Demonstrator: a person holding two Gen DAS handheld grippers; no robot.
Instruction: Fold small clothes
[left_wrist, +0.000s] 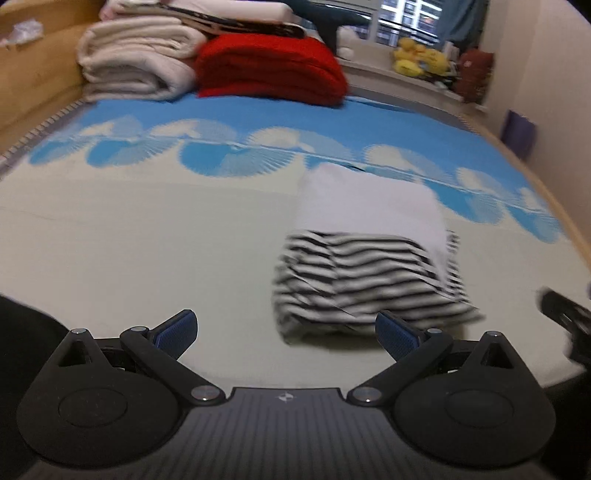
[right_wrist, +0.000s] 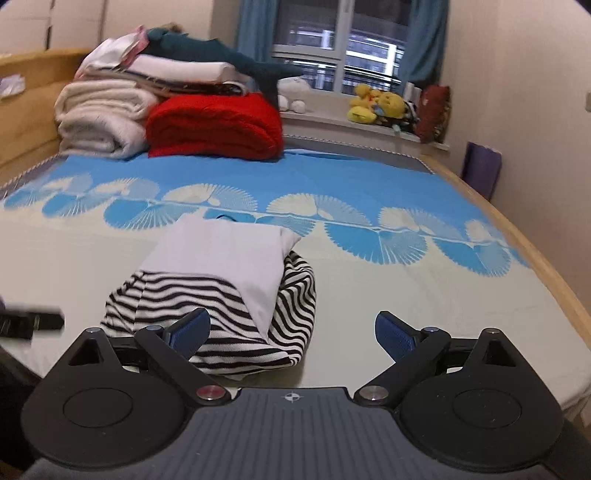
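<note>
The striped garment (right_wrist: 221, 306) lies folded mid-frame on the bed (right_wrist: 406, 295), both claws, left claw (left_wrist: 286, 334) and right claw (right_wrist: 293, 332), wide and empty, so this piece looks done.

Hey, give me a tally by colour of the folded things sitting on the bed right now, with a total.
Black-and-white striped with a white panel: 1, the small garment
Red: 1, the folded blanket
Cream: 1, the folded blanket
White: 1, the folded bedding stacked on top
Total: 4
</note>
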